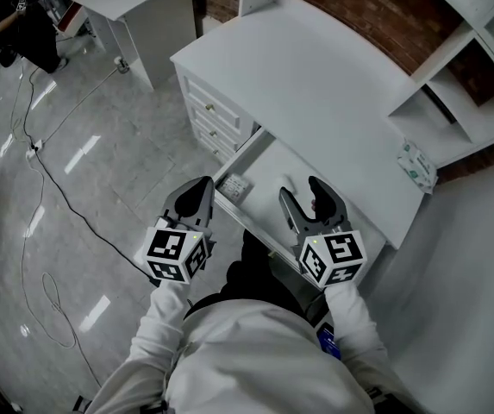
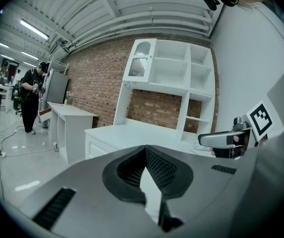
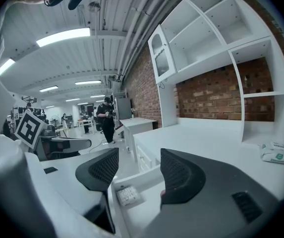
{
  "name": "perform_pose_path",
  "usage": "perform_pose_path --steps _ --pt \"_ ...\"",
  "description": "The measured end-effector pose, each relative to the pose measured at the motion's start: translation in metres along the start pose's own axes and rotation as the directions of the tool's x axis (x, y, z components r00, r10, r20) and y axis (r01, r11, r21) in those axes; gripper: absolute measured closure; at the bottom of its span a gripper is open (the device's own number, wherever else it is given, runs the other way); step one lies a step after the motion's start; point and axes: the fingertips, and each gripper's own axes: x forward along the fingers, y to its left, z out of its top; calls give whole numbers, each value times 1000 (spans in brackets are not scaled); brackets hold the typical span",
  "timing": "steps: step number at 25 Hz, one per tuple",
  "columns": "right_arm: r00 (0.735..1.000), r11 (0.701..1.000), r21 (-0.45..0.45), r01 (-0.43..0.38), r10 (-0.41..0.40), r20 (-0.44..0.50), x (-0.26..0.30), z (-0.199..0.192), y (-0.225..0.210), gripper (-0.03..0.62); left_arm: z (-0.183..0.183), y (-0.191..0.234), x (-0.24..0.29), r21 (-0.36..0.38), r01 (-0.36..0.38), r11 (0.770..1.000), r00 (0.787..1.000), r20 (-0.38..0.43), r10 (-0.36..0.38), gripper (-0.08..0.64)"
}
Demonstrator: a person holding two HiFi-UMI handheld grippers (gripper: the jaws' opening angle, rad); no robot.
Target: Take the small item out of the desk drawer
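- The drawer [image 1: 264, 158] of the white table [image 1: 315, 76] stands pulled out toward the person, and its bare white floor is visible.
- The small item [image 1: 234, 186] lies flat on that floor at the drawer's left end, close to the front wall. It is a thin, pale, squarish piece with a fine grid or print on its top face.
- The right tool [image 1: 301, 192] hovers over the middle of the drawer with its jaws spread wide and nothing between them. In the head view the item sits at about 9 o'clock from it. In the right gripper view the small item [image 3: 128, 195] shows low down, in the gap between the jaws.
- The left tool [image 1: 202, 188] hangs outside the drawer front, with the item at about 2 o'clock from it. Its own view shows the left tool [image 2: 145, 152] with its tips pressed together and empty.
- Handling, as a judgement: the item looks light and fairly stiff, and so thin that the pads get little height to bite on. The smooth drawer floor may let it skate toward the wall.
- The best hold is probably across two opposite edges, coming steeply from above, or by tipping one edge up against the front wall first.
- A packet of wipes [image 1: 416, 164] lies on the table at 2 o'clock from the drawer, well apart.
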Motion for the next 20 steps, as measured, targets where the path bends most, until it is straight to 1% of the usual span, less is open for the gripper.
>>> perform_pose_path --steps 5,11,16,20 --pt "999 1000 -15 -13 12 -43 22 -7 -10 313 3 14 9 -11 -32 999 999 4 32 541" --pt "995 1000 -10 -11 10 -97 50 -18 -27 313 5 27 21 -28 -64 998 998 0 64 541" --pt "987 1000 -12 -11 9 -161 71 -39 -38 313 0 34 28 -37 -79 996 997 -16 79 543" --pt "975 1000 -11 -16 14 -223 87 -61 -44 313 -3 38 34 -42 -93 995 995 -27 92 541"
